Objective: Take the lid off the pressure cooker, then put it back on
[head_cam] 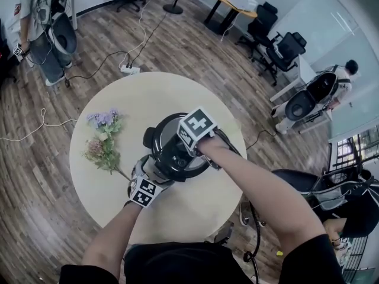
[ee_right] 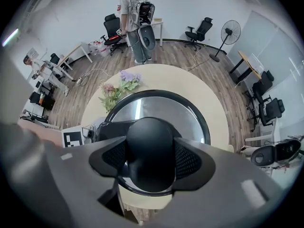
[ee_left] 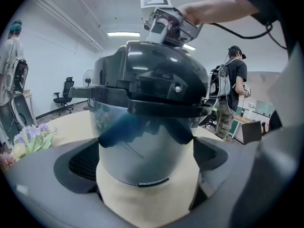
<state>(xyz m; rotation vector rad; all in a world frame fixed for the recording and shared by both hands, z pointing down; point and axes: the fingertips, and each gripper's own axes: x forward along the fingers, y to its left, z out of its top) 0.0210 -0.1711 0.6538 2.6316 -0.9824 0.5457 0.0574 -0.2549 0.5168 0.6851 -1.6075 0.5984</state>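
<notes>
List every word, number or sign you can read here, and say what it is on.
No readable words or numbers.
Right cube marker, left cube marker: black-and-white square patterns, no text.
Strip label at the base of the cooker: too small to read.

**Right gripper view:** the lid knob (ee_right: 151,151), clamped in the right hand-held gripper (ee_right: 151,156), masks the centre of the lid (ee_right: 194,115) below it.
**Head view:** this hand-held gripper covers the knob entirely.
**Left gripper view:** label print on the pressure cooker (ee_left: 147,141), between the pads of the left hand-held gripper (ee_left: 147,160), is too small to read.
</notes>
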